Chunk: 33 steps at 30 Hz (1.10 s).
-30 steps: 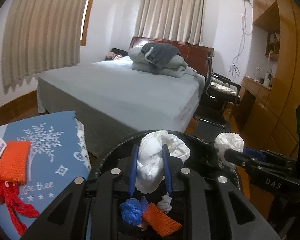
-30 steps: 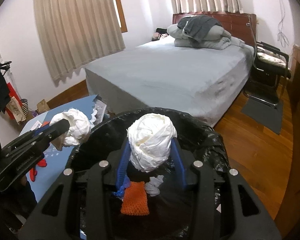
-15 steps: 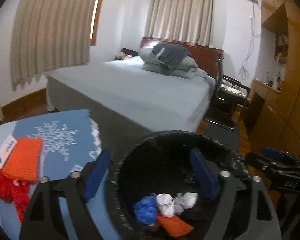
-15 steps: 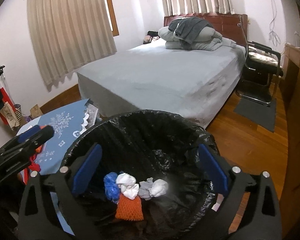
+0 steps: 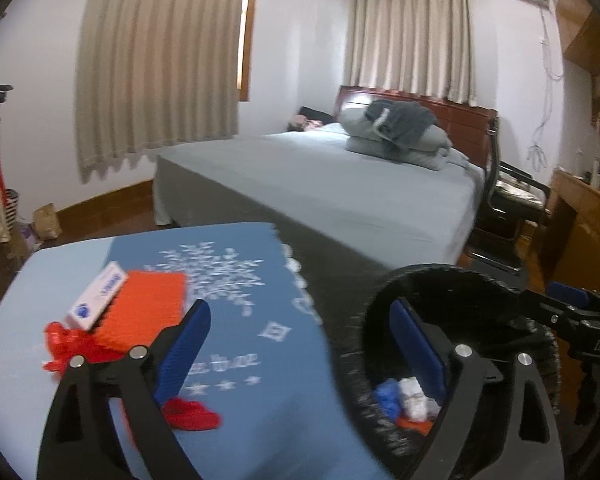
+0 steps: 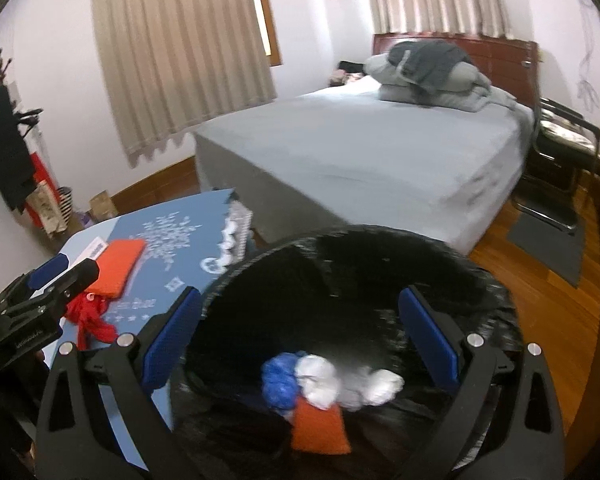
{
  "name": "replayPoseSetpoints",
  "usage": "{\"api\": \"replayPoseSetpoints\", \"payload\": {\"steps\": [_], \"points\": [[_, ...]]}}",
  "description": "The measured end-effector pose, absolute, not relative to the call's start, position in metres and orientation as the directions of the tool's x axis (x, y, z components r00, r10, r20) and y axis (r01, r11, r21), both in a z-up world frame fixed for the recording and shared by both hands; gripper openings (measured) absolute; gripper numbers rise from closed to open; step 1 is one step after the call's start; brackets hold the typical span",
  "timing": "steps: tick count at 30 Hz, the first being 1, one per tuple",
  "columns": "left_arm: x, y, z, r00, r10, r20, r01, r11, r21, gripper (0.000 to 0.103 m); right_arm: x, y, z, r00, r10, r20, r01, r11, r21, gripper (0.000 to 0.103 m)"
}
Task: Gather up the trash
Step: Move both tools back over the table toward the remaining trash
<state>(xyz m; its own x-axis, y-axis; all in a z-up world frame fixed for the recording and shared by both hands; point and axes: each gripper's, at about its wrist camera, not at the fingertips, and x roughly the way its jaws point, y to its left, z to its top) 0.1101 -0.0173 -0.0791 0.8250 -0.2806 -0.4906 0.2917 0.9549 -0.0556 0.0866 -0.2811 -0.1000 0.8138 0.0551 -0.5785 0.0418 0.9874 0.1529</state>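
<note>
Both fingers (image 5: 418,344) spread over bin (image 6: 480,280)

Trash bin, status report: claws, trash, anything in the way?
Left claw opening, empty; right claw open, empty. Wads already in trash bin. Orange pad, red scraps left on table. Nothing in the way.

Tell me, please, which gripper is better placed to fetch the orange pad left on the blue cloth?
Probably the left gripper: opening, empty, over the table near the orange pad. The right gripper hangs over the bin.
</note>
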Motion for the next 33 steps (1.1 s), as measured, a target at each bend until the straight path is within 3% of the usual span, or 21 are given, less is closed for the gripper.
{"api": "replayPoseSetpoints", "payload": {"steps": [16, 33], "points": [[0.112, 0.107, -0.103, 0.856, -0.02, -0.516, 0.008, 1.0, -0.027, 0.089, 0.131, -0.172, -0.1, 0.792, 0.216, -0.572, -0.169, 0.976, 0.134, 0.096], [0.132, 0.177, -0.131, 0.834, 0.093, -0.543, -0.127, 0.992, -0.026, 0.08, 0.187, -0.089, -0.13, 0.736, 0.28, -0.617, -0.269, 0.956, 0.112, 0.096]]}}
